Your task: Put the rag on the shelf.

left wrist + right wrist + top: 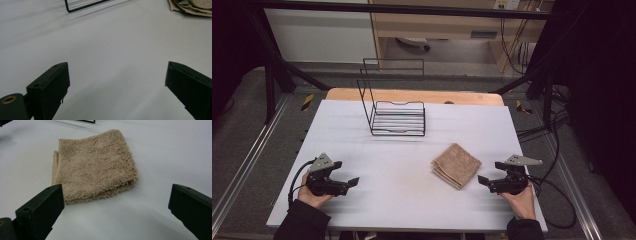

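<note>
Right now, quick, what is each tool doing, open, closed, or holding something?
Left tool: open, holding nothing, over bare table.
Right tool: open, holding nothing, the folded towel just ahead of it.

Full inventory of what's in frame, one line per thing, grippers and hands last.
towel: 1, tan, folded, flat on the table right of centre, just ahead of the right gripper
wire rack: 1, black, standing at the far middle of the table
table: 1, white top with a wooden far edge
left gripper: 1, black, jaws open, nothing between them, near left of the table
right gripper: 1, black, jaws open, nothing between them, near right, pointing at the towel
hands: 2, one on each gripper, dark sleeves
</note>
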{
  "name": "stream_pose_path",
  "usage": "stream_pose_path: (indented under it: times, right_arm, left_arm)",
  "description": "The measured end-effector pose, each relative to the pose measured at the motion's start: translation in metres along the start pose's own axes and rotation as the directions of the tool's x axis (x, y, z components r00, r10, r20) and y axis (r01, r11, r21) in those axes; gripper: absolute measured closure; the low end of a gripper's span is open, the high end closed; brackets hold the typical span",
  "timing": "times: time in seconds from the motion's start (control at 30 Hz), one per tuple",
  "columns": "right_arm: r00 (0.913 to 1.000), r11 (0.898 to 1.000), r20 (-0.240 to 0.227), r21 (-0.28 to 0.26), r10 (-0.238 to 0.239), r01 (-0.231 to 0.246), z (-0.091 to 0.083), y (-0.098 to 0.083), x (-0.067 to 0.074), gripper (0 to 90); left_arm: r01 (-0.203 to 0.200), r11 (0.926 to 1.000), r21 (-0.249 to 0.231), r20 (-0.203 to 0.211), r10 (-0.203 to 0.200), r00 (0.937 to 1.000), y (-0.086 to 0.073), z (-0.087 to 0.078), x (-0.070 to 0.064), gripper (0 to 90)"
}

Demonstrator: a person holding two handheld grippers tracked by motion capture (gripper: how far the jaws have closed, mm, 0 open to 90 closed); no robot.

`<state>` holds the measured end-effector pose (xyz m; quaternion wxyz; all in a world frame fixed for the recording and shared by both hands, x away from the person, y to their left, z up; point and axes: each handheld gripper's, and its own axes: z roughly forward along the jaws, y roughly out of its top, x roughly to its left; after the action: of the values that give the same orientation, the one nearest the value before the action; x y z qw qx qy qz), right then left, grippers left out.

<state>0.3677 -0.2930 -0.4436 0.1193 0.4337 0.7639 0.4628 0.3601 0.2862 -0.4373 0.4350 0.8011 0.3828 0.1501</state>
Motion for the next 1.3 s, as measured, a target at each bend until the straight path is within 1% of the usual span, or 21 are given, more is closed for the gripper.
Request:
stream_pose_path:
  times: [0.07,0.2,0.43,0.5,0.57,0.6,0.67,0.73,0.77,0.8,0.87,0.9,0.93,1.0,1.03,1.1,1.13,1.2,1.23,1.27,1.3]
  right_arm:
    - [1.0,1.0,-0.001,-0.001,0.002,-0.002,0.0,0.0,0.0,0.9]
    - [0.9999,1.0,0.008,0.006,-0.011,0.011,0.0,0.0,0.001,1.1]
    - [0.9993,0.999,0.009,0.013,-0.037,0.037,0.002,0.003,0.006,2.6]
    - [0.9982,0.998,0.002,0.019,-0.06,0.06,0.004,0.007,0.011,6.1]
    - [0.9978,0.998,-0.002,0.021,-0.066,0.066,0.005,0.008,0.013,7.9]
    - [0.9963,0.996,-0.005,0.019,-0.086,0.086,0.007,0.01,0.018,10.0]
    - [0.9962,0.996,-0.008,0.023,-0.087,0.087,0.008,0.011,0.02,10.8]
    - [0.9939,0.993,-0.022,0.036,-0.108,0.109,0.013,0.014,0.027,15.0]
    - [0.9939,0.993,-0.022,0.036,-0.108,0.109,0.013,0.014,0.027,15.0]
    - [0.9917,0.991,-0.031,0.042,-0.124,0.126,0.017,0.016,0.032,18.6]
    - [0.9916,0.991,-0.036,0.044,-0.124,0.126,0.019,0.016,0.034,19.6]
    - [0.9903,0.99,-0.048,0.043,-0.131,0.133,0.021,0.017,0.037,20.8]
    - [0.9885,0.989,-0.057,0.041,-0.14,0.143,0.024,0.019,0.041,24.0]
    - [0.9878,0.989,-0.062,0.038,-0.143,0.146,0.026,0.02,0.043,25.8]
    - [0.9871,0.989,-0.078,0.043,-0.14,0.143,0.03,0.023,0.047,31.6]
    - [0.9862,0.988,-0.085,0.048,-0.142,0.146,0.032,0.024,0.05,33.4]
    - [0.9832,0.985,-0.087,0.055,-0.16,0.166,0.036,0.025,0.054,37.9]
    - [0.982,0.983,-0.096,0.068,-0.163,0.17,0.04,0.026,0.057,41.8]
    - [0.982,0.983,-0.096,0.068,-0.163,0.17,0.04,0.026,0.057,41.8]
    - [0.9813,0.981,-0.101,0.084,-0.164,0.173,0.046,0.028,0.061,45.9]
    - [0.9813,0.981,-0.101,0.084,-0.164,0.173,0.046,0.028,0.061,45.9]
  left_arm:
    - [0.0,1.0,0.002,-0.001,0.0,1.0,0.0,0.0,0.0,5.4]
    - [0.0,1.0,0.001,-0.004,0.0,1.0,0.0,-0.001,-0.001,5.4]
    - [-0.004,1.0,0.001,-0.007,0.004,1.0,-0.001,-0.001,-0.002,5.5]
    - [-0.003,1.0,0.0,-0.007,0.003,1.0,-0.001,-0.002,-0.002,5.5]
    - [0.002,1.0,-0.006,-0.008,-0.002,1.0,-0.001,-0.002,-0.002,5.5]
    - [0.002,1.0,-0.006,-0.008,-0.002,1.0,-0.001,-0.002,-0.002,5.6]
    - [-0.002,1.0,0.0,-0.009,0.002,1.0,-0.002,-0.002,-0.002,5.7]
    - [-0.003,1.0,0.001,-0.012,0.003,0.9999,-0.001,-0.002,-0.002,5.8]
    - [-0.003,1.0,0.001,-0.012,0.003,0.9999,-0.001,-0.002,-0.002,5.8]
    - [-0.005,1.0,0.0,-0.013,0.005,0.9999,-0.001,-0.002,-0.003,5.9]
    - [-0.007,1.0,0.001,-0.014,0.007,0.9999,0.0,-0.002,-0.004,5.9]
    - [-0.01,0.9999,0.003,-0.014,0.01,0.9998,0.0,-0.002,-0.004,6.0]
    - [-0.015,0.9999,0.008,-0.016,0.015,0.9998,0.0,-0.001,-0.005,6.0]
    - [-0.017,0.9998,0.01,-0.017,0.017,0.9997,0.0,-0.001,-0.005,6.1]
    - [-0.016,0.9998,0.011,-0.017,0.016,0.9997,-0.001,-0.001,-0.005,6.2]
    - [-0.015,0.9998,0.011,-0.017,0.015,0.9997,-0.001,-0.001,-0.005,6.2]
    - [-0.012,0.9999,0.01,-0.017,0.012,0.9998,-0.001,-0.001,-0.005,6.3]
    - [-0.011,0.9999,0.009,-0.017,0.012,0.9998,-0.001,-0.001,-0.005,6.5]
    - [-0.014,0.9998,0.011,-0.018,0.015,0.9997,-0.001,-0.001,-0.004,6.5]
    - [-0.013,0.9998,0.013,-0.019,0.013,0.9997,-0.001,-0.001,-0.005,6.6]
    - [-0.015,0.9998,0.014,-0.02,0.015,0.9997,-0.001,-0.001,-0.005,6.6]
